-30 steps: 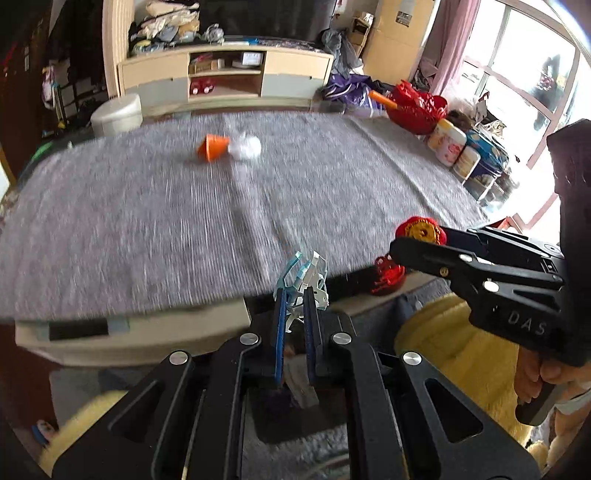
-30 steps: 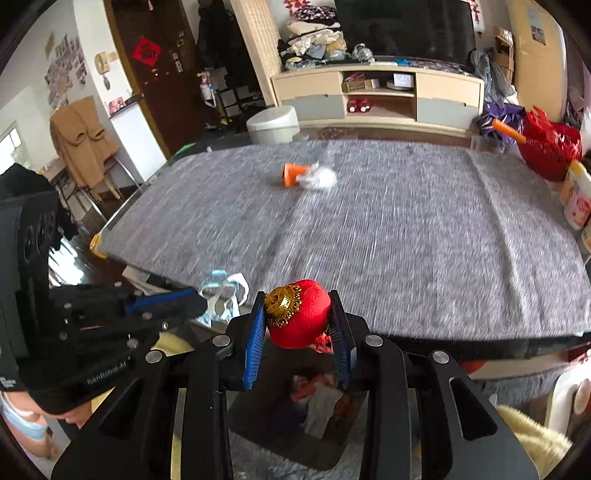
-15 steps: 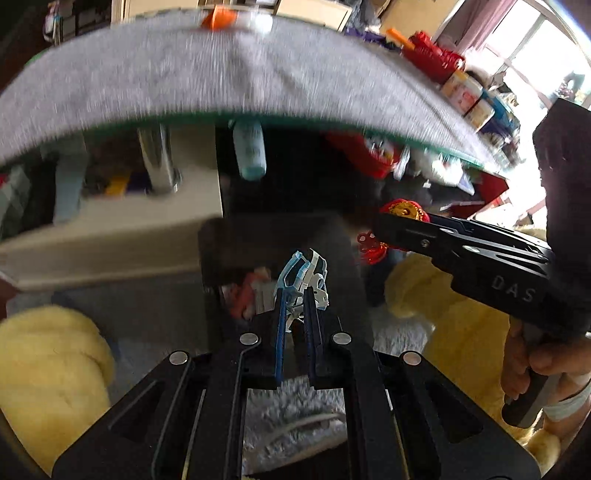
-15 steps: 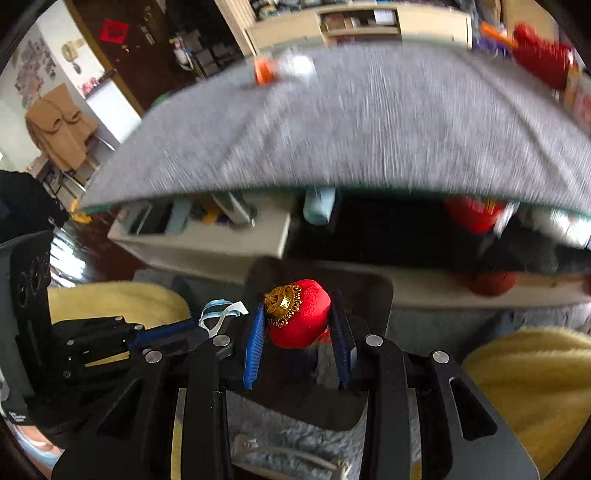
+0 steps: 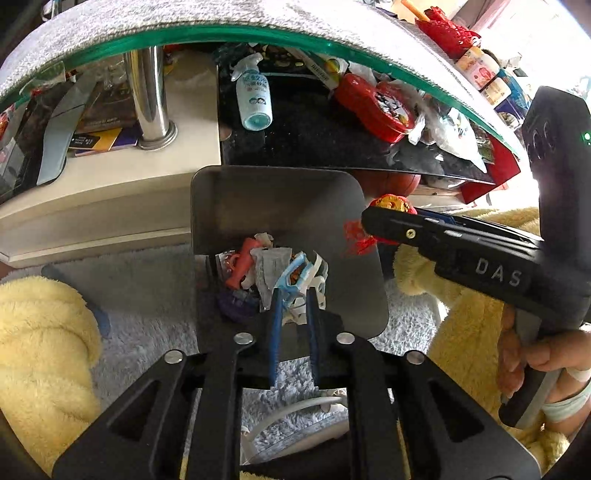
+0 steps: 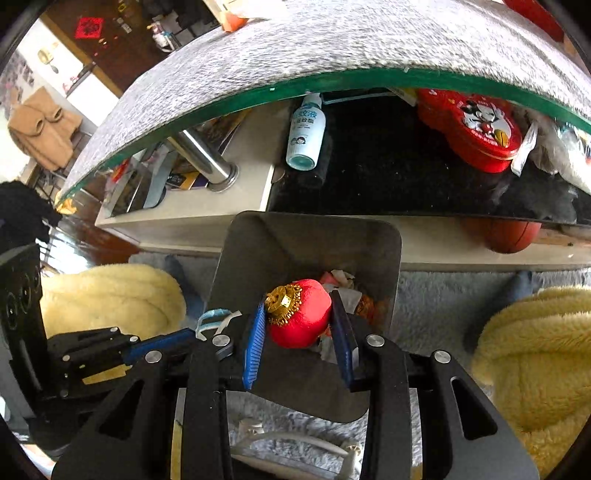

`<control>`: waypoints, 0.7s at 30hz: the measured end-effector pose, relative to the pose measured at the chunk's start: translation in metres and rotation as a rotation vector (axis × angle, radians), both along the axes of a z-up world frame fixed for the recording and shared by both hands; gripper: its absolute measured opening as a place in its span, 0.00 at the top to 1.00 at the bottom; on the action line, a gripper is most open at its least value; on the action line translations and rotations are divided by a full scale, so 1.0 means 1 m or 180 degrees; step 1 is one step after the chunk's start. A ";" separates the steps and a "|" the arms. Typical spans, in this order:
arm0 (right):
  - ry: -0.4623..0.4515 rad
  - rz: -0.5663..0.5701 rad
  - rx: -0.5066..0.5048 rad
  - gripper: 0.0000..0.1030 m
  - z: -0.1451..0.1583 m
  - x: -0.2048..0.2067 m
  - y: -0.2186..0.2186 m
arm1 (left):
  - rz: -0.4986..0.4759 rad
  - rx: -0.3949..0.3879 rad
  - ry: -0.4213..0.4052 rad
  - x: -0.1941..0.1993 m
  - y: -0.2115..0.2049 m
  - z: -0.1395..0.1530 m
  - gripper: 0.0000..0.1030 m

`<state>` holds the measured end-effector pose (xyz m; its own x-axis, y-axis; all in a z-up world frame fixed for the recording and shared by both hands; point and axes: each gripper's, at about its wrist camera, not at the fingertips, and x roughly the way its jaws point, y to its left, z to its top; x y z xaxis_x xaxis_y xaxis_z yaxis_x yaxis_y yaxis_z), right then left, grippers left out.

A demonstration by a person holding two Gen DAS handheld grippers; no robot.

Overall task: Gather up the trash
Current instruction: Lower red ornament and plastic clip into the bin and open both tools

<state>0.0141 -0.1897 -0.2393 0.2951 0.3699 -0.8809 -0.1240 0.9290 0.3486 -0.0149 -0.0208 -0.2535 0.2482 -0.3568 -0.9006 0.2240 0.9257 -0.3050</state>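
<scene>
Trash bin (image 5: 280,192) mid-frame under both grippers, left gripper (image 5: 293,299) jaws opening around blue-and-white plastic scrap (image 5: 295,273) over the bin, right gripper (image 6: 297,314) clenched on red ornament (image 6: 299,314) centre frame, glass table edge (image 5: 258,35) arcing above, yellow cushions (image 6: 535,350) flanking.

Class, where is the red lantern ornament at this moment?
In the right wrist view the red lantern ornament sits centre frame, gripped between the right tool's blue pads, directly over the open grey bin below the table edge.
</scene>
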 end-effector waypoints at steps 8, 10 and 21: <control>0.0007 -0.0198 0.0000 0.36 0.003 0.003 -0.016 | 0.0071 0.0080 -0.0004 0.003 0.004 0.003 0.44; -0.0044 -0.0248 -0.0034 0.27 0.010 0.004 -0.020 | 0.0069 0.0124 -0.0062 0.004 0.006 0.009 0.32; -0.0667 -0.0253 -0.0441 0.04 0.076 0.024 -0.036 | 0.0198 0.0282 -0.0430 0.025 0.024 0.063 0.08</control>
<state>0.0384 -0.2253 -0.1630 0.4997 0.2185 -0.8382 -0.1048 0.9758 0.1919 0.0097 0.0032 -0.1904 0.3884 -0.2576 -0.8848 0.1989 0.9609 -0.1925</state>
